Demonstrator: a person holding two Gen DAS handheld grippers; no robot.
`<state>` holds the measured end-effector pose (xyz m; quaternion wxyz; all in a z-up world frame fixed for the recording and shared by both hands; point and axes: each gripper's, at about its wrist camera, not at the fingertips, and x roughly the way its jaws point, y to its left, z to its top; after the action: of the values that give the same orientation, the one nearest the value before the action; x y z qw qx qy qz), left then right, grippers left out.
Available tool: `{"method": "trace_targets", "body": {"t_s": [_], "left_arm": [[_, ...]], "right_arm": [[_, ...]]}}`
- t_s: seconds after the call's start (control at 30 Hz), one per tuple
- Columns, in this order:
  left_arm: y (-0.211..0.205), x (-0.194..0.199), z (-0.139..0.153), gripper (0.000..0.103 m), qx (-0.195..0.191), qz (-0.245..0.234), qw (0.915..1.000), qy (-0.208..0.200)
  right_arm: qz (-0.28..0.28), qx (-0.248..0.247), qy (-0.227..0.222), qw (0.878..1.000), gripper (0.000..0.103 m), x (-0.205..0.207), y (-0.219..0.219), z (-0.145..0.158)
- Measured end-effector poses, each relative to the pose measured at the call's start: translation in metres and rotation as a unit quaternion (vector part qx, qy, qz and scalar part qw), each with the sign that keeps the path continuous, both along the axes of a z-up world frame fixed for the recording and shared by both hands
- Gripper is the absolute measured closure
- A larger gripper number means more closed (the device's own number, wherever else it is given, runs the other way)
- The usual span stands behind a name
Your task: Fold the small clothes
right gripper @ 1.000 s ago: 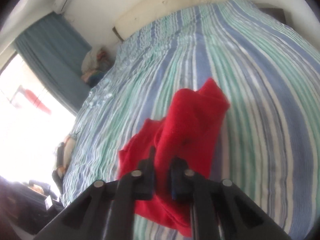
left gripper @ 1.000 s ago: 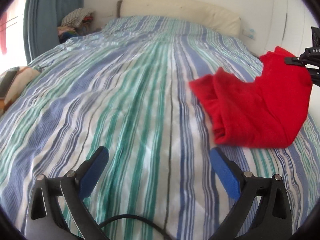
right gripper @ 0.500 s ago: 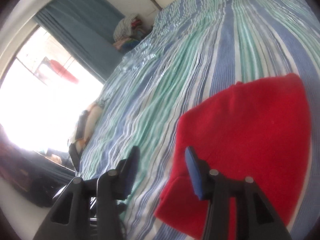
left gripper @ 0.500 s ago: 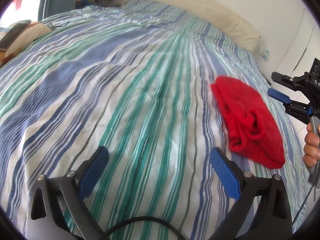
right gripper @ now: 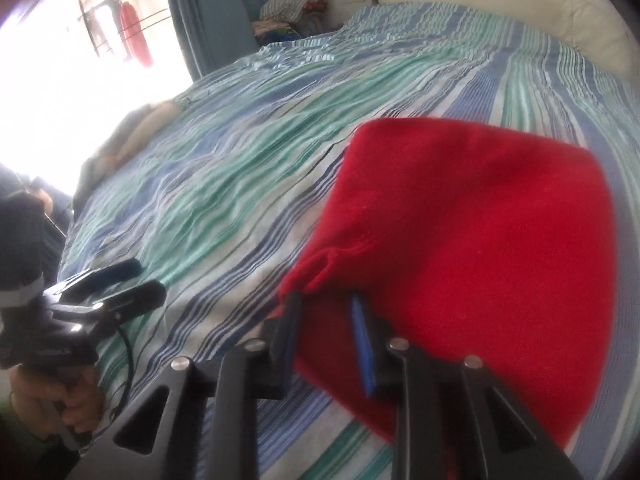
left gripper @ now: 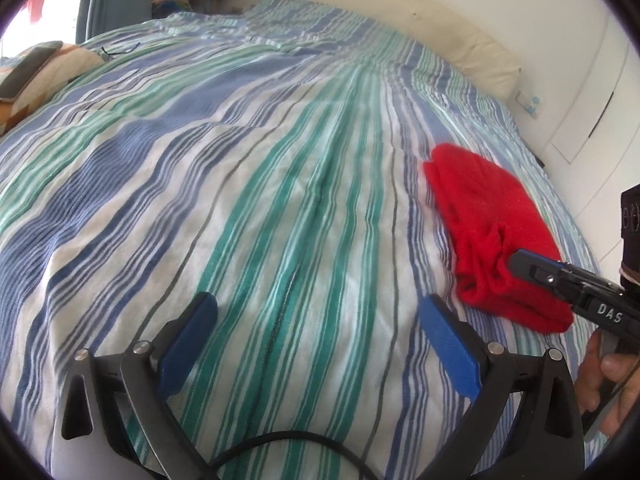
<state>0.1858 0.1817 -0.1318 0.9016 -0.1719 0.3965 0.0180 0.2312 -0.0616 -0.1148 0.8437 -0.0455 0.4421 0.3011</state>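
Note:
A folded red garment (left gripper: 492,232) lies flat on the striped bed (left gripper: 260,200), to the right in the left wrist view and large in the right wrist view (right gripper: 480,240). My left gripper (left gripper: 316,320) is open and empty above bare sheet, left of the garment; it also shows in the right wrist view (right gripper: 124,284). My right gripper (right gripper: 324,320) is open, its jaws a small gap apart, one fingertip either side of the garment's near left corner. In the left wrist view, one right fingertip (left gripper: 520,262) shows over the garment's near edge.
A cream pillow (left gripper: 420,28) lies along the headboard. A pile of clothes (right gripper: 296,4) sits by the blue curtain (right gripper: 224,12). A patterned cushion with a phone on it (left gripper: 28,72) lies at the bed's left edge. A white wall is at right.
The right gripper let go of the garment, which dropped flat onto the bed; it has since come back low over the garment's near corner. The left gripper stayed open.

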Motion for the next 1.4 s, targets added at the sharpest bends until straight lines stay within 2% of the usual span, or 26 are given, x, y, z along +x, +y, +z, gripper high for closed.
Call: {"method": "trace_targets", "body": {"t_s": [0.07, 0.13, 0.2, 0.27, 0.33, 0.37, 0.4, 0.47, 0.5, 0.53, 0.6, 0.63, 0.73, 0.77, 0.9, 0.97, 1.0, 1.03, 1.07, 1.1, 1.2, 1.3, 1.4], "left_arm": [[-0.002, 0.0, 0.001, 0.002, 0.004, -0.002, 1.0, 0.001], [-0.007, 0.001, 0.002, 0.002, 0.015, -0.008, 0.9999, 0.001], [-0.014, 0.002, 0.002, 0.002, 0.033, -0.016, 0.9993, 0.0], [-0.023, 0.002, 0.004, 0.002, 0.054, -0.027, 0.9982, 0.0], [-0.03, 0.0, 0.009, 0.002, 0.065, -0.041, 0.997, 0.003], [-0.032, -0.002, 0.016, 0.002, 0.064, -0.05, 0.9967, -0.001], [-0.034, -0.004, 0.026, 0.002, 0.057, -0.06, 0.9965, -0.013], [-0.039, -0.002, 0.049, 0.001, 0.027, -0.085, 0.9952, -0.041], [-0.044, 0.005, 0.059, 0.001, 0.008, -0.103, 0.9934, -0.05], [-0.052, 0.015, 0.067, 0.001, -0.008, -0.129, 0.9902, -0.052], [-0.075, 0.047, 0.073, 0.001, -0.022, -0.193, 0.9806, -0.027], [-0.086, 0.066, 0.07, 0.001, -0.02, -0.217, 0.976, -0.008], [-0.107, 0.117, 0.047, 0.001, 0.019, -0.211, 0.9766, 0.037], [-0.11, 0.131, 0.037, 0.002, 0.017, -0.209, 0.9761, 0.055], [-0.114, 0.161, 0.007, 0.002, -0.032, -0.209, 0.9726, 0.096], [-0.119, 0.165, 0.001, 0.003, -0.046, -0.208, 0.9724, 0.095], [-0.122, 0.165, 0.0, 0.008, -0.05, -0.209, 0.9728, 0.087], [-0.126, 0.163, 0.0, 0.049, -0.049, -0.216, 0.9721, 0.077], [-0.131, 0.164, -0.002, 0.077, -0.043, -0.224, 0.9703, 0.082], [-0.133, 0.164, 0.0, 0.077, -0.045, -0.224, 0.9701, 0.083], [-0.135, 0.147, 0.03, 0.08, -0.027, -0.228, 0.9724, 0.042], [-0.133, 0.129, 0.078, 0.08, -0.028, -0.236, 0.9713, -0.016], [-0.131, 0.116, 0.129, 0.08, -0.04, -0.243, 0.9665, -0.073]], "right_arm": [[-0.012, 0.029, -0.019, 0.999, 0.076, -0.011, -0.025, 0.024], [-0.028, 0.03, -0.047, 0.998, 0.076, -0.027, -0.049, 0.044], [-0.047, 0.026, -0.061, 0.997, 0.075, -0.041, -0.071, 0.048], [-0.068, 0.012, -0.037, 0.997, 0.071, -0.042, -0.088, 0.027], [-0.083, -0.005, 0.04, 0.996, 0.068, -0.03, -0.094, -0.014], [-0.087, 0.007, 0.043, 0.995, 0.068, -0.033, -0.099, -0.021], [-0.089, 0.024, 0.024, 0.995, 0.068, -0.041, -0.106, -0.015], [-0.092, 0.053, 0.008, 0.994, 0.054, -0.048, -0.112, 0.001], [-0.094, 0.068, -0.001, 0.993, 0.035, -0.05, -0.117, 0.009], [-0.102, 0.076, -0.019, 0.992, 0.022, -0.051, -0.123, 0.019], [-0.123, 0.088, -0.046, 0.987, 0.02, -0.045, -0.136, 0.035], [-0.133, 0.099, -0.043, 0.985, 0.02, -0.035, -0.143, 0.041], [-0.169, 0.152, -0.01, 0.974, 0.02, 0.001, -0.168, 0.047], [-0.176, 0.17, 0.007, 0.97, 0.02, 0.015, -0.174, 0.044], [-0.194, 0.209, 0.081, 0.955, 0.02, 0.065, -0.183, 0.012], [-0.178, 0.24, 0.142, 0.944, 0.02, 0.091, -0.175, -0.02], [-0.179, 0.248, 0.166, 0.937, 0.023, 0.1, -0.17, -0.035], [-0.18, 0.244, 0.16, 0.939, 0.036, 0.104, -0.163, -0.041], [-0.168, 0.229, 0.141, 0.948, 0.047, 0.106, -0.153, -0.04], [-0.158, 0.202, 0.124, 0.959, 0.061, 0.107, -0.142, -0.035], [-0.151, 0.122, 0.034, 0.98, 0.072, 0.09, -0.116, -0.002], [-0.113, 0.095, -0.046, 0.988, 0.073, 0.065, -0.101, 0.047], [-0.089, 0.098, -0.109, 0.985, 0.073, 0.048, -0.1, 0.099]]}}
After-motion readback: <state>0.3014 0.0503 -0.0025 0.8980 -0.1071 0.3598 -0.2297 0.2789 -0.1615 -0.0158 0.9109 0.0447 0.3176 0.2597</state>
